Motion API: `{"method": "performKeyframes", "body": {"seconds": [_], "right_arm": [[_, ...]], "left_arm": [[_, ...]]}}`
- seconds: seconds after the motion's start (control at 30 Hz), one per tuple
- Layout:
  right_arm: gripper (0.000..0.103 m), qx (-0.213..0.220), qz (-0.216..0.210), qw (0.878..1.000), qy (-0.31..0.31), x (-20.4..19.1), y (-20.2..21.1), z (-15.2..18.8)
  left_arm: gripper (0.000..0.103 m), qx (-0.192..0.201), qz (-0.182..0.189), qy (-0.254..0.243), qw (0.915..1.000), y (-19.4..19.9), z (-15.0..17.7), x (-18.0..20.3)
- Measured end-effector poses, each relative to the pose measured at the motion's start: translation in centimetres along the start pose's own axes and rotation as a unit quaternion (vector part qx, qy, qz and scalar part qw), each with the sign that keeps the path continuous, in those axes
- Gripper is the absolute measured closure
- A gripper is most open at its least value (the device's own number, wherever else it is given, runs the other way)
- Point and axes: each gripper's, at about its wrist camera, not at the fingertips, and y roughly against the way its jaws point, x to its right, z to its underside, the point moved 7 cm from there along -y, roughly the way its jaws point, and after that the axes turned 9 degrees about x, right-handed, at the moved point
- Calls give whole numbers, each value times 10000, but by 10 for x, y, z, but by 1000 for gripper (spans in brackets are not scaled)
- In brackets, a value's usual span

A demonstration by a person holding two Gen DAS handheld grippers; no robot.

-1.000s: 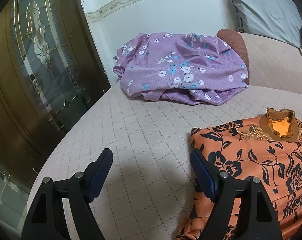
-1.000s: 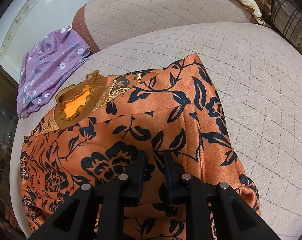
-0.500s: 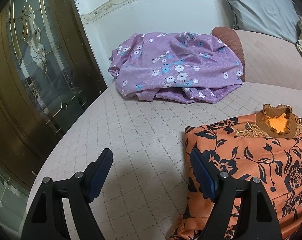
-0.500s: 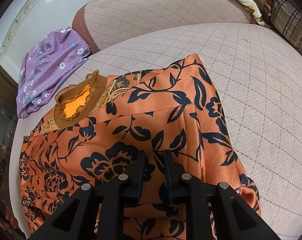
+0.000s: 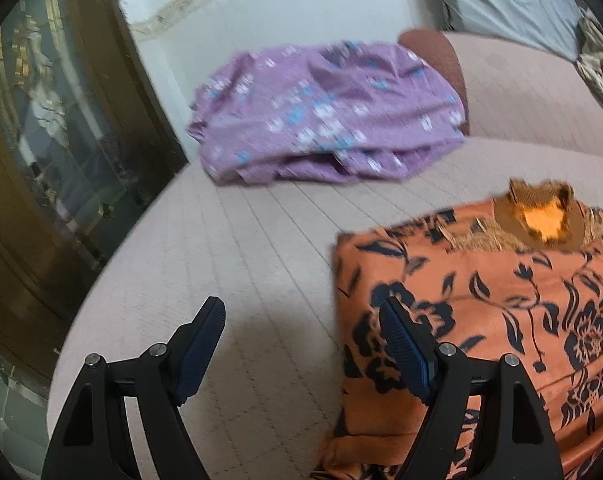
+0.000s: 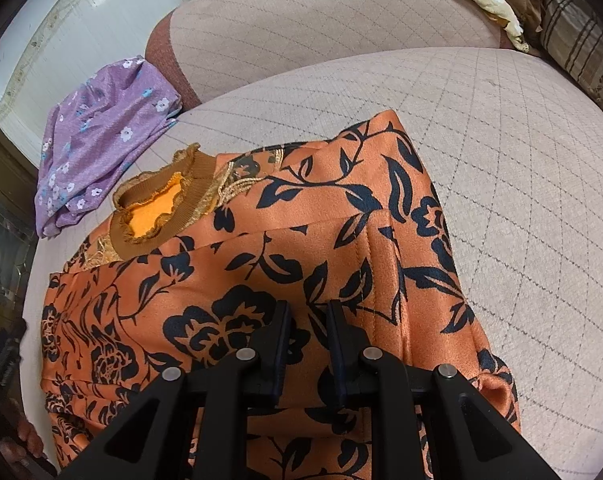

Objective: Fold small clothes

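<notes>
Our right gripper (image 6: 307, 312), fingers nearly together with a narrow gap, hides the orange black-flowered satin top (image 6: 261, 264) beneath; whether it pinches cloth we cannot tell. Our left gripper (image 5: 301, 320) gapes wide and empty at the top's left edge on the pinkish quilted sofa seat (image 5: 205, 264). Farther back, a blurred purple floral garment (image 5: 325, 116) lies crumpled at the seat's far left corner.

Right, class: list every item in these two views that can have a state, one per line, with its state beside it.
orange floral garment: lying flat on the sofa seat, sides folded in, collar up
purple floral garment: in a loose, rumpled heap at the back of the seat
left gripper: open, empty, beside the orange garment's edge
right gripper: nearly shut over the orange garment; grip unclear
</notes>
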Motion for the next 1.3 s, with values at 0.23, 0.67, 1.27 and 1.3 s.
{"method": "performKeyframes", "body": {"seconds": [0.23,0.67,1.27,1.3], "right_arm": [[81,672,-302,9969,-274,3,24,-24],[81,87,-281,9948,-974,23,-5,-15],[79,-1072,-2089,9587,1602,-112,4,61],[79,-1195,-2102,9555,1690,-114,4,63]], "left_arm": [[23,-446,361,41,9983,-21,10,19],[18,-906,664,351,9930,-40,15,18],[18,-665,1259,-866,9860,-16,16,66],[18,-659,1297,-991,9844,-14,17,67]]}}
